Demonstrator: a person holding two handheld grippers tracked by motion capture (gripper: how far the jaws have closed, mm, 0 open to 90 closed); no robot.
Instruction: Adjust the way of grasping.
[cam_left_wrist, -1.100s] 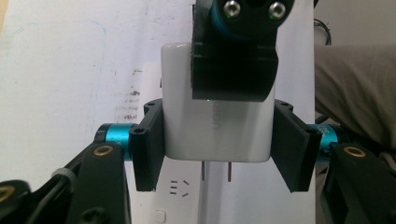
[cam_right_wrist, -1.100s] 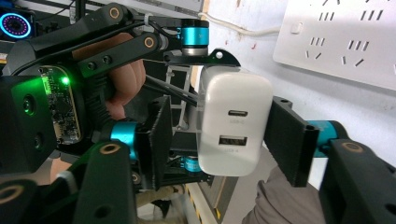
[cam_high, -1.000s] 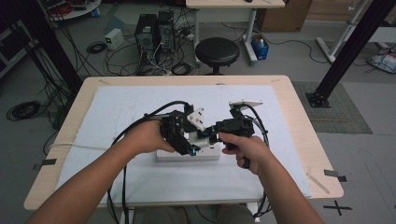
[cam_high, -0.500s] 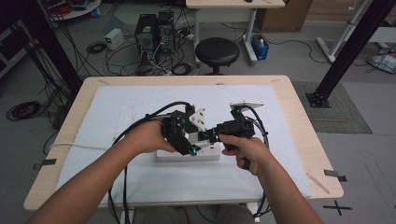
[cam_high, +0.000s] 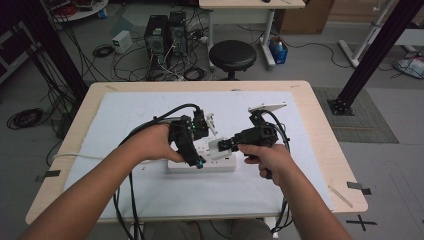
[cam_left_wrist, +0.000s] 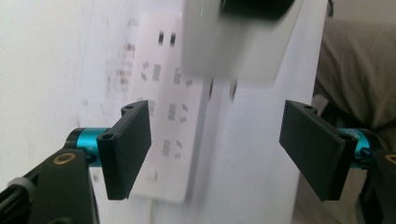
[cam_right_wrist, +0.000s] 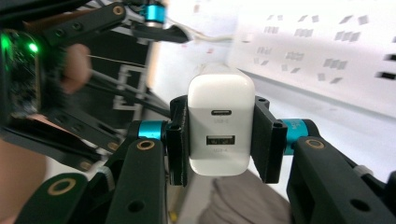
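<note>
High view shows the worktop (cam_high: 320, 125) under a white mat (cam_high: 125, 115), with a white power strip (cam_high: 200, 165) lying flat near its middle, sockets upward, probably so a plug can be pushed straight down into it. Above the strip the person's two hands meet. The right tool (cam_high: 221, 147) has its jaws pinching a white USB wall charger (cam_high: 219, 148) by its two flat sides, a grip that leaves the prongs free and aims the body toward the strip; in the right gripper view the charger (cam_right_wrist: 221, 124) sits squarely between the pads with its two ports facing the camera. The left tool (cam_high: 198, 161) hovers just beside the strip, its jaws having just been opening and now spread with nothing between them; the left gripper view shows its pads (cam_left_wrist: 128, 149) on either side of the strip's long edge, likely ready to steady it.
</note>
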